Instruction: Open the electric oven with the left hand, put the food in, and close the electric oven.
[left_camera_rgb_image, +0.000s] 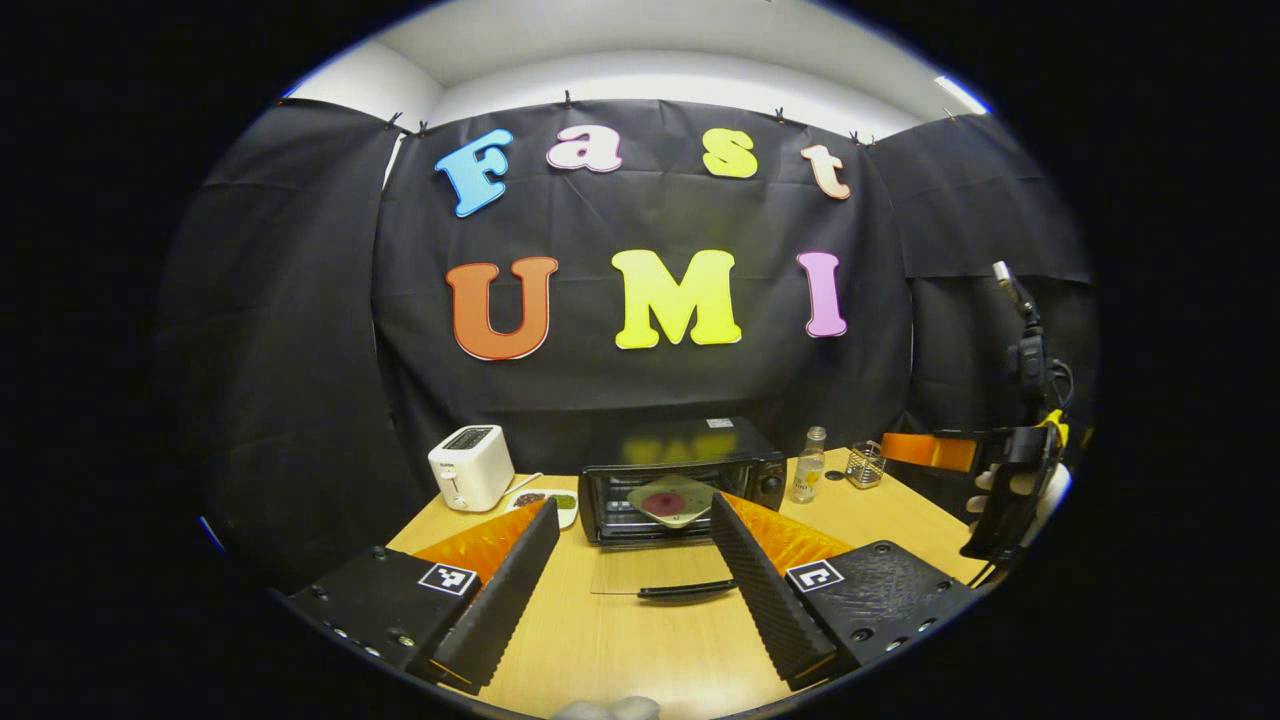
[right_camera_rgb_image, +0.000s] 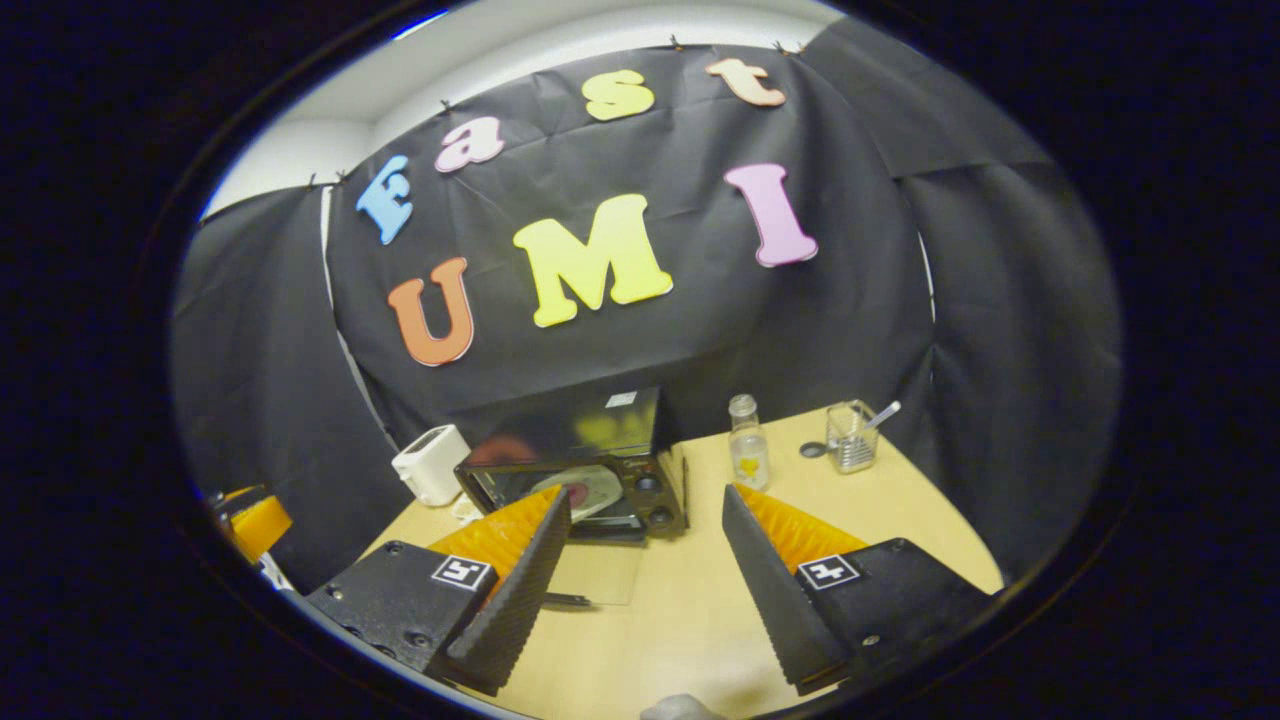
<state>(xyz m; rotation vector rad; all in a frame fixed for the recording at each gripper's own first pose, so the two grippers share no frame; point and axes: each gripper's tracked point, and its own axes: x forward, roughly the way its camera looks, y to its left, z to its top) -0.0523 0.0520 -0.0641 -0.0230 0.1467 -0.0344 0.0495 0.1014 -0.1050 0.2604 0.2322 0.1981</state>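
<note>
Oven: the electric oven (left_camera_rgb_image: 683, 478) stands at the far middle of the wooden table (left_camera_rgb_image: 640, 640), at 12 o'clock from the left gripper; its glass door (left_camera_rgb_image: 655, 572) lies folded down flat toward the viewer, handle nearest.
Food: a plate (left_camera_rgb_image: 672, 499) with a dark red piece sits inside the open cavity.
Left gripper (left_camera_rgb_image: 633, 590): fingers spread wide, grasping nothing, held over the table before the door.
Right gripper (right_camera_rgb_image: 645, 585): fingers apart, empty, oven at its 11 o'clock.
Toaster (left_camera_rgb_image: 470, 466): at 9 o'clock of the oven.
Small dish (left_camera_rgb_image: 548, 500): between toaster and oven.
Bottle (left_camera_rgb_image: 809, 465): just at 3 o'clock of the oven.
Wire holder (left_camera_rgb_image: 865, 464): beyond the bottle, same direction.
</note>
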